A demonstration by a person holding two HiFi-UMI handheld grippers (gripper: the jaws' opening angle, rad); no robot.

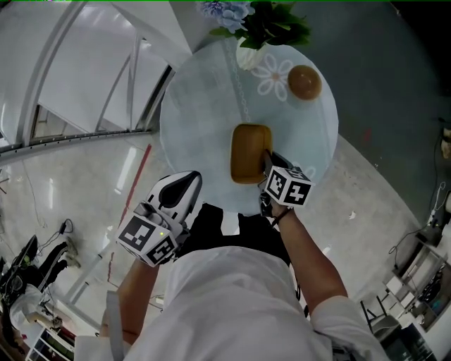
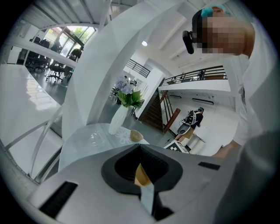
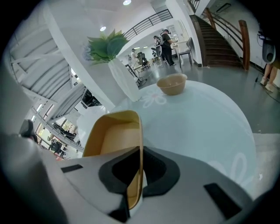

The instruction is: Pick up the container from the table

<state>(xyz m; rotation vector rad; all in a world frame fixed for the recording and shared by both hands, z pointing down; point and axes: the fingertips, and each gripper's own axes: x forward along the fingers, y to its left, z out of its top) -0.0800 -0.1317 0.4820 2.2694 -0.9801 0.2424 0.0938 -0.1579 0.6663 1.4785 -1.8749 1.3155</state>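
Note:
A tan rectangular container (image 1: 250, 151) stands on the round glass table (image 1: 197, 120), toward its near edge. My right gripper (image 1: 268, 161) is shut on the container's right wall; in the right gripper view the thin tan wall (image 3: 141, 131) runs straight between the pads, and the container's hollow (image 3: 111, 138) lies to the left. My left gripper (image 1: 184, 187) hangs off the table's near-left edge with its jaw tips together and nothing held. In the left gripper view a sliver of the container (image 2: 142, 175) shows past the left gripper (image 2: 140, 146).
A small tan bowl (image 1: 304, 82) and a white vase (image 1: 248, 56) with flowers (image 1: 264, 21) stand at the table's far side. White slanted beams (image 1: 84, 70) run at the left. The person's body is right at the table's near edge.

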